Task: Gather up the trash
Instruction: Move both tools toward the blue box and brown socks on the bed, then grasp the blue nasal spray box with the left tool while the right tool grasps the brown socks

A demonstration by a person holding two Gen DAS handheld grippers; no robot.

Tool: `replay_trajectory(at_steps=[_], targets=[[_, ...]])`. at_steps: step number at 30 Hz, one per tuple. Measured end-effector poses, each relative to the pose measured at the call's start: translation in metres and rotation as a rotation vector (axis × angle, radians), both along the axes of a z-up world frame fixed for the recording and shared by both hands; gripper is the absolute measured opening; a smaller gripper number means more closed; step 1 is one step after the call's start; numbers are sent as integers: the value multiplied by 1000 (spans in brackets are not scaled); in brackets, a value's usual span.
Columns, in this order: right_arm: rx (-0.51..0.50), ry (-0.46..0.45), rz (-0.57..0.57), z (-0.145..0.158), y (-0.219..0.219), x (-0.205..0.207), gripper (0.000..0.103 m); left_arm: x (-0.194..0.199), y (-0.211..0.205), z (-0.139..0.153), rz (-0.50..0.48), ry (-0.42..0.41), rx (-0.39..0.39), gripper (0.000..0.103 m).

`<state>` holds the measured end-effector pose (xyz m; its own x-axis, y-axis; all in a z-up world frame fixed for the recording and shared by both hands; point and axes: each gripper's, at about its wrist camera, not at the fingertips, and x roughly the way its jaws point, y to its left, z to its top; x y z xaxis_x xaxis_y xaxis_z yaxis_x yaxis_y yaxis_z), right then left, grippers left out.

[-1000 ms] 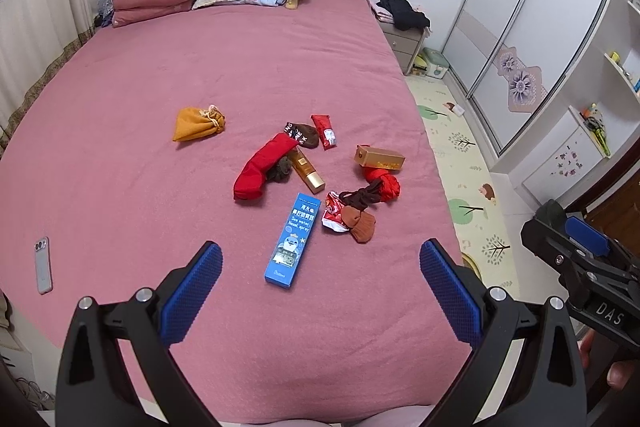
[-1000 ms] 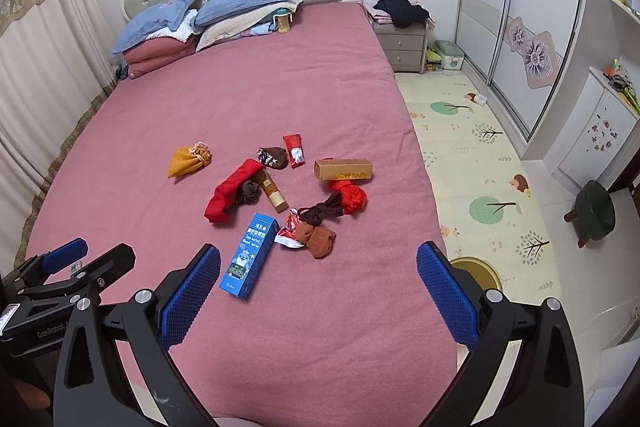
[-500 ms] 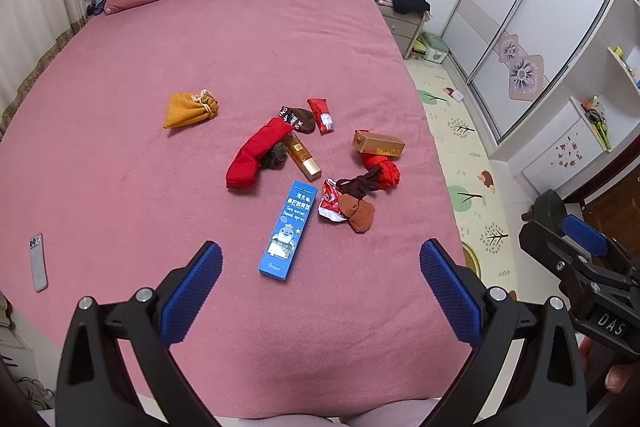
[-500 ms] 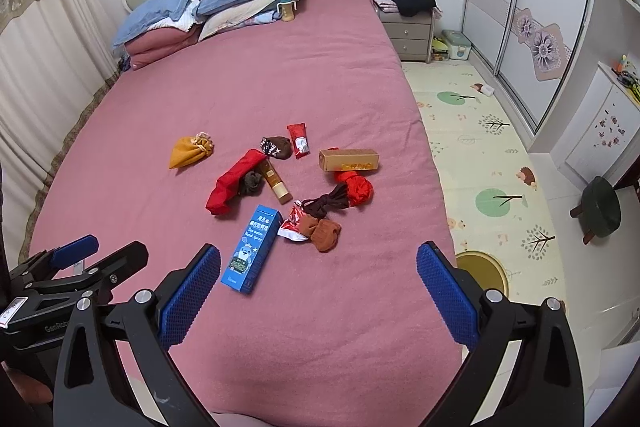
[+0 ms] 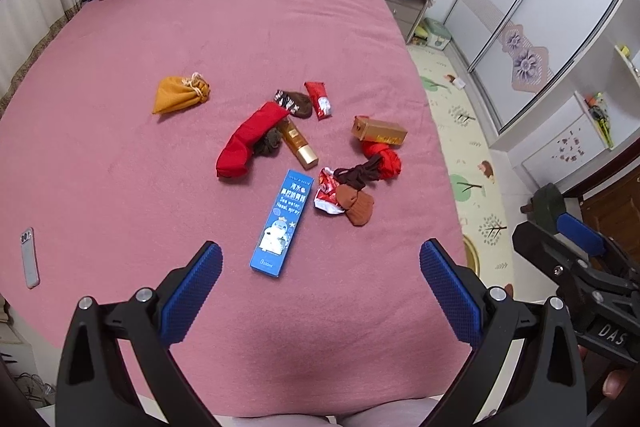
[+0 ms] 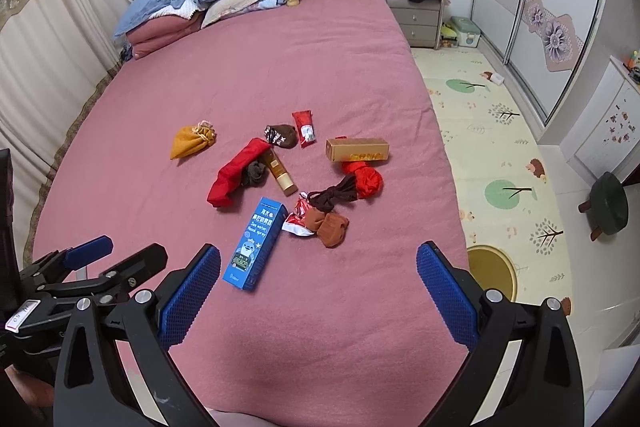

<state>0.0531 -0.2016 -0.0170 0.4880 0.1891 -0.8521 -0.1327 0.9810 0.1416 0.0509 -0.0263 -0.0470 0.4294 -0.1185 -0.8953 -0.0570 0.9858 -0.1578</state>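
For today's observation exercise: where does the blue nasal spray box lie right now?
The blue nasal spray box lies on the pink bed, nearest the open left gripper, with the crumpled red wrapper just to its right.

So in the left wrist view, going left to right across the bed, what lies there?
Phone → orange pouch → red sock → blue box → gold box.

Both wrist views overlook bed (image 5: 120, 155) clutter.
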Motion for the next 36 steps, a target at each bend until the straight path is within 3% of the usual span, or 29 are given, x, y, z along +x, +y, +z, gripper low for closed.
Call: replay_trajectory(at_steps=[15,22,32,36], targets=[[-10,66,28,-51,3,42,94,40,1,-62,-7,121,20,99],[-4,92,47,-93,3,62,94,60,6,-115,3,211,-7,99],[-10,161,45,-159,-3,83,86,85,7,-195,-20,288,21,98],[-2,184,38,-183,-6,90,82,97,6,-226,-40,311,48,92]])
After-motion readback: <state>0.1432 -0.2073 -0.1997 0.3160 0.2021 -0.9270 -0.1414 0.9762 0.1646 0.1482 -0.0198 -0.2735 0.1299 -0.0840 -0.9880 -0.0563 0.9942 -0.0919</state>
